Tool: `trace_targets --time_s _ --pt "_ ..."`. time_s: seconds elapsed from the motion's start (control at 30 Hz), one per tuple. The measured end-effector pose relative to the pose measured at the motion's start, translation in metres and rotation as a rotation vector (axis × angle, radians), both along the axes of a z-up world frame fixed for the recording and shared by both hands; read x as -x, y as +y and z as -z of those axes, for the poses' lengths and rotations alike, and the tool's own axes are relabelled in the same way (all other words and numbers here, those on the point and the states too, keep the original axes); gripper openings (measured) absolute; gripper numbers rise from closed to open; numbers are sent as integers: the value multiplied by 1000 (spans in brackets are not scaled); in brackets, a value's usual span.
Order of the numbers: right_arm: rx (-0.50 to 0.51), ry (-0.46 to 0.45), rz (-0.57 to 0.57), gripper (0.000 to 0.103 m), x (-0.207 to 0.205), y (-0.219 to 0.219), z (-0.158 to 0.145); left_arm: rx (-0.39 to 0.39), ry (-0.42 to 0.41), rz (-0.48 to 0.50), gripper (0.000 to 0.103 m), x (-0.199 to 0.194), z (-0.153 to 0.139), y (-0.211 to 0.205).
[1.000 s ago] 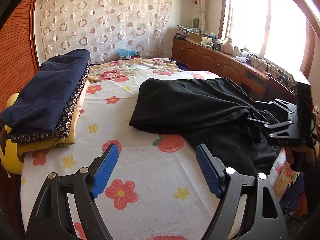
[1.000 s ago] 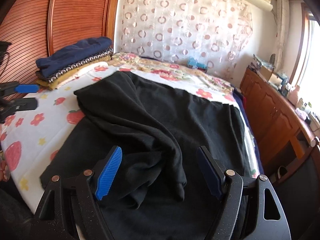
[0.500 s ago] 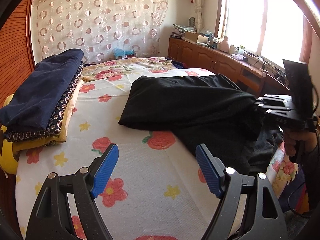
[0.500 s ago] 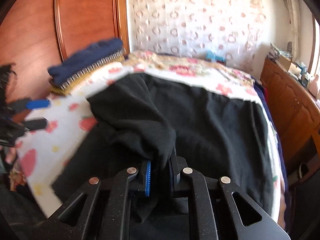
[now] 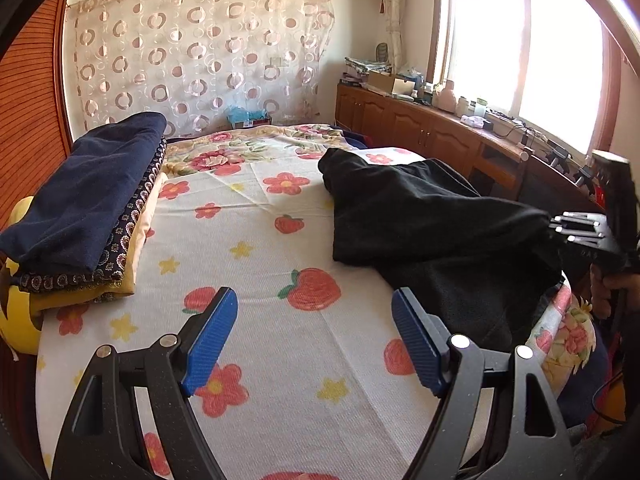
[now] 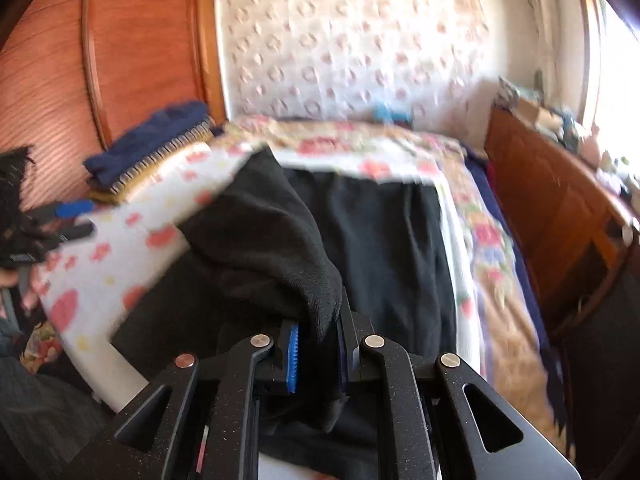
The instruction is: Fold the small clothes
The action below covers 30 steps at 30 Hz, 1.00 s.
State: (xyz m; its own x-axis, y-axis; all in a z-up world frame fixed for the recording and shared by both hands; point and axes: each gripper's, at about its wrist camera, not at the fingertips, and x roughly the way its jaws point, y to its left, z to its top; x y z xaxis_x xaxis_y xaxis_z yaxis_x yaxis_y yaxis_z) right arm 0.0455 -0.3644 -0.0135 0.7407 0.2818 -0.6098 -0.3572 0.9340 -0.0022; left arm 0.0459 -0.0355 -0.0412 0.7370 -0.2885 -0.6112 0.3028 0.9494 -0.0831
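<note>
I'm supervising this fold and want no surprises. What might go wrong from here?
The right gripper pinches only a bunched corner of the black garment, so it may slip out. The left gripper stands open over the bedsheet, pinning nothing, so the whole garment may drag instead of folding.

A lived-in home bedroom.
A bed (image 5: 280, 344) under a flower-printed sheet, folded clothes (image 5: 84, 208) stacked beside a wooden headboard (image 6: 132, 52), a circle-patterned curtain (image 5: 200, 60), and cluttered wooden cabinets (image 5: 420, 132) below a sunny window (image 5: 528, 52).

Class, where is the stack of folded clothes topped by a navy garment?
The stack of folded clothes sits at the bed's left edge in the left wrist view, beside the wooden headboard.
</note>
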Motion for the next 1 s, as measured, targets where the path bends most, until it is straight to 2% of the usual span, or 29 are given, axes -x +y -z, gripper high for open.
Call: trace_targets --time_s 0.1,0.2,0.23,0.27,0.47,0.7,0.83,1.0 --pt "23 49 24 21 2 -3 15 -1 -1 -4 80 0 0 0" --pt "5 54 31 29 11 -9 13 -5 -3 -8 80 0 -1 1" --pt "-7 53 26 35 15 -10 9 -4 -3 -8 80 0 -1 1" --pt "-17 41 27 41 18 -9 3 -2 -2 -10 80 0 -1 2" --pt "11 -46 12 49 29 10 -21 5 -6 -15 80 1 -1 4" --pt "55 -67 -127 50 2 75 -25 5 -11 -26 80 2 -2 8" --pt "62 -26 -238 50 -25 118 -18 7 -14 -31 80 2 -3 11" --pt "120 60 -344 50 -59 164 1 14 -12 -42 80 4 -1 16"
